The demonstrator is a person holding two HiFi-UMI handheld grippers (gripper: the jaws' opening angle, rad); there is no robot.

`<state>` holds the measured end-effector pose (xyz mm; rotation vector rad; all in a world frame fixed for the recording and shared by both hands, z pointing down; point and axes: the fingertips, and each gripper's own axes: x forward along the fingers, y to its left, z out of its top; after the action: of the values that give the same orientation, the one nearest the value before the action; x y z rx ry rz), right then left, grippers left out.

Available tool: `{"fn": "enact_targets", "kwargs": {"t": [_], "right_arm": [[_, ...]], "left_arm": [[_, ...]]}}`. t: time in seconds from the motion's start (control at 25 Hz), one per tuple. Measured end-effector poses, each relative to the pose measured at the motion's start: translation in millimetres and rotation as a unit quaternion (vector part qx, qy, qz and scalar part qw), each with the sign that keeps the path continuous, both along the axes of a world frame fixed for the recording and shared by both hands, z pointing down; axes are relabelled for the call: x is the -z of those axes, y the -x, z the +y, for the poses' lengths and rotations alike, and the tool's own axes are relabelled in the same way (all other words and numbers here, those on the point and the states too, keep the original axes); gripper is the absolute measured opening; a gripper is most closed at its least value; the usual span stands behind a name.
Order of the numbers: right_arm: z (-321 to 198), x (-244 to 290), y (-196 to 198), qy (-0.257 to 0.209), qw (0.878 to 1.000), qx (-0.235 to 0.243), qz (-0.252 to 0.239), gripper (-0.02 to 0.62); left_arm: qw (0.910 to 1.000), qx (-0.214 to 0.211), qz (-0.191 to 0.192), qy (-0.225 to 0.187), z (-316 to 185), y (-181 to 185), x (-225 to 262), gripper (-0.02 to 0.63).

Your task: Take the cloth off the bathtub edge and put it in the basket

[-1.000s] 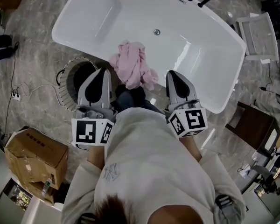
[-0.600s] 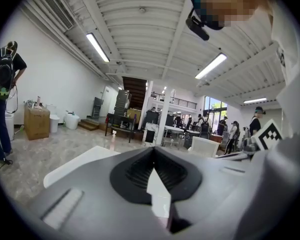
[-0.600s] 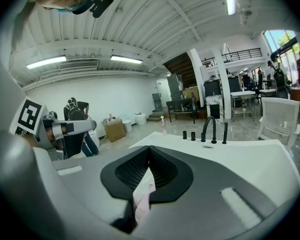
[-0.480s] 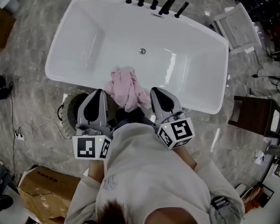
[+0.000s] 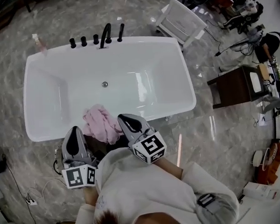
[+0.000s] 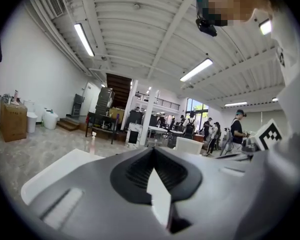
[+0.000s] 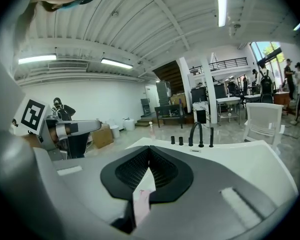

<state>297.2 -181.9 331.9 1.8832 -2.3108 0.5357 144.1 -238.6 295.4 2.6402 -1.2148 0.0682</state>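
- The cloth [image 5: 101,123] is pink and bunched. It lies on the near rim of the white bathtub [image 5: 46,94], with part of it spilling over onto the inner slope.
- The left gripper [image 5: 74,133] hovers just outside the near rim, to the left of the cloth and not touching it. In its own view the jaw tips meet and nothing is pinched between them (the white showing in the slot below the tips is the bathtub beyond).
- The right gripper [image 5: 125,121] sits at the right edge of the cloth, its tip right against the folds as seen from the head view. Its jaws are fully closed, tip to tip, with no hold on the cloth. A sliver of pink shows only through the slot lower down, behind the tips.
- Both grippers point across the bathtub, roughly level and tipped a little downward.
- The basket [image 5: 59,158] stands on the floor by the near rim, mostly hidden under the left gripper. Only a bit of its dark wire side shows.
- A row of black taps [image 5: 95,37] stands on the far rim, and the drain [image 5: 104,84] is in the bathtub floor.
- A white chair [image 5: 182,18] stands beyond the far right corner, and a dark side table [image 5: 233,85] is to the right, well apart from the bathtub.
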Motion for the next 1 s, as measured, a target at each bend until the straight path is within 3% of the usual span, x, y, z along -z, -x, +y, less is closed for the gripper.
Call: {"fn": "enact_targets", "kwargs": {"t": [0.16,0.44,1.0], "right_arm": [[7,4,-6,0.003,1.0,-0.001,-0.002,-0.001],[1,-2,-8,0.022,0.999,0.026,0.01,0.002],[-33,-97,26,0.113,0.984,0.137,0.014,0.104]], "left_arm": [[1.0,-0.008,-0.003,-0.002,4,-9,7,0.048],[0.9998,0.015,-0.009,-0.006,7,-4,11,0.048],[0.9944,0.097,-0.04,0.012,19,40,-9,0.048]]}}
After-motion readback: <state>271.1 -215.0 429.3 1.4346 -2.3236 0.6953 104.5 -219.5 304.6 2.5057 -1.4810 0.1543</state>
